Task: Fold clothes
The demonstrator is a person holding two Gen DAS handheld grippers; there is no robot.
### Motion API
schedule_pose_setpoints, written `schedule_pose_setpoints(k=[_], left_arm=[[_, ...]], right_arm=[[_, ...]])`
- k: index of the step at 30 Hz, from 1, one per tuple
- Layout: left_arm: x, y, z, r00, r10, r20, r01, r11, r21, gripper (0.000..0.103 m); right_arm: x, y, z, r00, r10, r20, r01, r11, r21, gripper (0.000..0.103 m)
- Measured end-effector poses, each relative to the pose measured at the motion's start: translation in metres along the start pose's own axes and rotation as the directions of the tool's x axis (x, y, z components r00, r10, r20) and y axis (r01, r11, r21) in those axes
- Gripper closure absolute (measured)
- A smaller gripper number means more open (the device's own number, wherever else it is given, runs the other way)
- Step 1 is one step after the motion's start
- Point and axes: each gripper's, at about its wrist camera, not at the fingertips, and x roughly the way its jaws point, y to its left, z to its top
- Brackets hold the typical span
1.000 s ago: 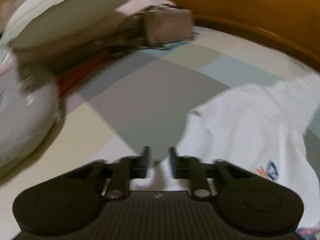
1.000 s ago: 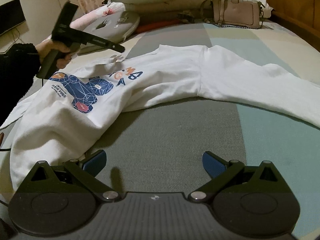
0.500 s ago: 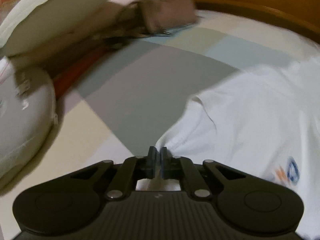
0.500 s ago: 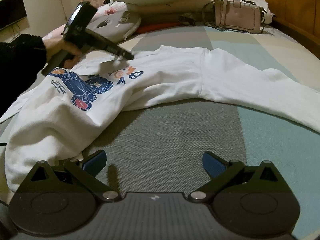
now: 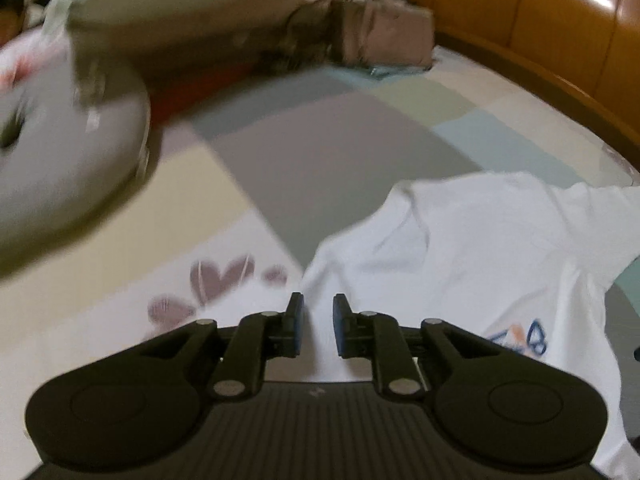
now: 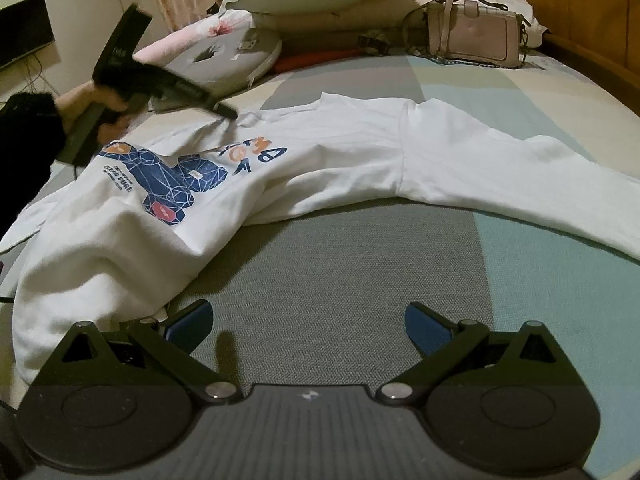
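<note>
A white long-sleeved sweatshirt [image 6: 328,152] lies face up, rumpled, across the bed, blue and orange print on its chest, one sleeve stretched out flat, hem bunched.

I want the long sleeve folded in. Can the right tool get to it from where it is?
Probably yes. The right tool is open over bare bedspread, and the sleeve lies flat just ahead with nothing between them; it is not touching it yet.
</note>
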Motion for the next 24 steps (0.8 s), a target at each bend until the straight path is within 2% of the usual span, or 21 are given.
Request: schedule_pose_setpoints(k=[2,5,8,11,12,13,15,18,20,22,24], left_arm=[[0.012,0.006,-0.001,1.000,0.023,-0.014,-0.023,0.999,-0.033,0.086],[0.021,0.005,0.007,0.995,0.098,0.024,-0.097,0.994,-0.051,0.081],[0.022,0.002,0.017,0.990,0.139,0.031,-0.136,0.989,-0.063,0.079],[0.000,0.001,0.018,0.987,0.112,0.117,-0.108,0.993,-0.043,0.079],[-0.003,0.003,0.017,0.984,0.119,0.131,-0.115,0.993,-0.038,0.075],[-0.003,0.007,0.016,0.982,0.146,0.124,-0.143,0.989,-0.034,0.071],[-0.001,0.015,0.013,0.976,0.193,0.102,-0.191,0.981,-0.029,0.071],[0.014,0.026,0.003,0.988,0.153,0.010,-0.153,0.987,-0.043,0.071],[0.016,0.022,-0.004,0.988,0.153,0.015,-0.153,0.988,-0.010,0.076],[0.012,0.014,-0.005,0.984,0.173,0.031,-0.174,0.984,0.026,0.099],[0.004,0.016,-0.002,0.969,0.229,0.094,-0.227,0.973,-0.029,0.100]], right_arm=[[0.002,0.002,0.000,1.000,-0.010,0.001,0.010,1.000,-0.009,0.000],[0.003,0.007,-0.001,0.999,-0.036,-0.005,0.036,0.999,-0.041,0.000],[0.003,0.011,-0.003,0.999,-0.053,-0.006,0.052,0.996,-0.074,0.000],[0.001,0.011,-0.005,0.998,-0.056,-0.002,0.056,0.995,-0.080,0.000],[0.001,0.011,-0.006,0.999,-0.054,0.001,0.054,0.995,-0.079,0.000],[0.000,0.011,-0.006,0.999,-0.052,0.004,0.052,0.996,-0.078,0.000],[0.000,0.010,-0.006,0.999,-0.053,0.006,0.053,0.996,-0.078,0.000],[0.000,0.011,-0.006,0.998,-0.057,0.005,0.057,0.995,-0.082,0.000],[0.000,0.011,-0.006,0.998,-0.058,0.004,0.058,0.994,-0.090,0.000],[0.000,0.012,-0.006,0.998,-0.060,0.004,0.060,0.994,-0.095,0.000],[0.001,0.012,-0.006,0.998,-0.064,0.006,0.065,0.993,-0.100,0.000]])
